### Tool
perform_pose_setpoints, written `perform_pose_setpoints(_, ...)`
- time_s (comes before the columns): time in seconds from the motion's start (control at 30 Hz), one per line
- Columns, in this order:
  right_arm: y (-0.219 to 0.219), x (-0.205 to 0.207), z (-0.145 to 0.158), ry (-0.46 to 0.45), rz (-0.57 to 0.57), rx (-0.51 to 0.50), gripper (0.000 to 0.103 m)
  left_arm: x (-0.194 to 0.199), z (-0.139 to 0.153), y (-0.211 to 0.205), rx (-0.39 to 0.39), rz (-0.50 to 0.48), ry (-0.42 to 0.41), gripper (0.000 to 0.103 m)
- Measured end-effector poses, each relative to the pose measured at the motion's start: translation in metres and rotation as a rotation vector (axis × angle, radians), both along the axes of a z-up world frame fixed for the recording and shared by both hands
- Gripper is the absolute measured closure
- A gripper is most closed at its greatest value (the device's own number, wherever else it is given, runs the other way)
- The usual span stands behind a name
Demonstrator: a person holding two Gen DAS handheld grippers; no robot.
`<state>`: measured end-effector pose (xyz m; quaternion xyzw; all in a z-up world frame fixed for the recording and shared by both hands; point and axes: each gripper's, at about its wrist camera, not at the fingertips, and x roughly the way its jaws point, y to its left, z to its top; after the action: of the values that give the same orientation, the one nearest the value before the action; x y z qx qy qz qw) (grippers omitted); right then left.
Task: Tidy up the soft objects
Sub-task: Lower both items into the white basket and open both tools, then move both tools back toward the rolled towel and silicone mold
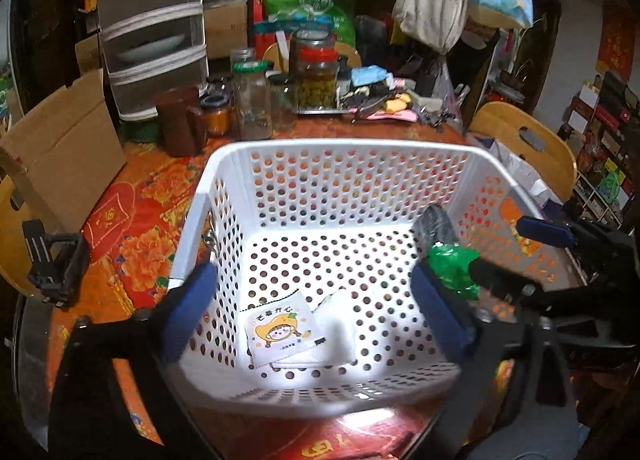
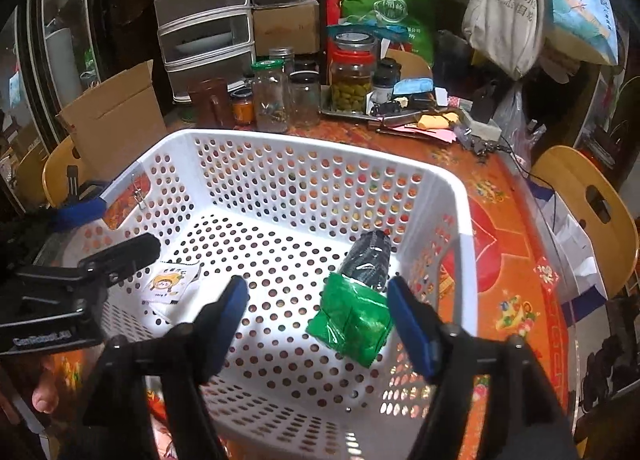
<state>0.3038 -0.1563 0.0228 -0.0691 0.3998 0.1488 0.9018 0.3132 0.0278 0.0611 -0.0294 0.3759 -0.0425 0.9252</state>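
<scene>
A white perforated basket (image 1: 340,148) (image 2: 304,140) stands on the table. In it lie a white packet with a cartoon print (image 1: 282,330) (image 2: 170,286), a white folded cloth (image 1: 340,324), a green wrapped soft pack (image 2: 352,318) (image 1: 452,270) and a dark rolled item (image 2: 368,258) (image 1: 434,226). My left gripper (image 1: 316,312) is open over the basket's near-left part, above the packet. My right gripper (image 2: 318,314) is open over the near-right part, with the green pack just inside its right finger. Both are empty.
Glass jars (image 1: 252,104) (image 2: 272,96), a brown mug (image 1: 178,120), a cardboard box (image 1: 64,148) and clutter stand behind the basket on the orange floral tablecloth (image 1: 136,228). Wooden chairs (image 2: 588,196) flank the table. Bags (image 2: 504,4) hang at the back right.
</scene>
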Motion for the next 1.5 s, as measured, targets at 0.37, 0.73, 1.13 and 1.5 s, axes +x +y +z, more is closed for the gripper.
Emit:
perform_pose_setpoints(0.37,-0.016,-0.035,0.019,-0.054,-0.01,0.043,0.0,-0.052,0.027,-0.002,0.051,0.02,-0.07,0.0)
perform_pose_setpoints(0.73,-0.032,-0.083,0.034,-0.123,-0.02,0.077,0.0,-0.116,0.036,0.006,0.021,0.024,-0.092,0.0)
perform_pose_setpoints(1.13,-0.052,-0.167,0.001,-0.155,-0.031,0.158,0.0,-0.197,-0.018,0.021,-0.029,0.059,-0.057,0.0)
perform_pose_setpoints(1.5,-0.054,-0.168,-0.062,-0.05,-0.033,0.18,0.0,-0.184,-0.1,0.023,-0.069,0.066,0.123,0.0)
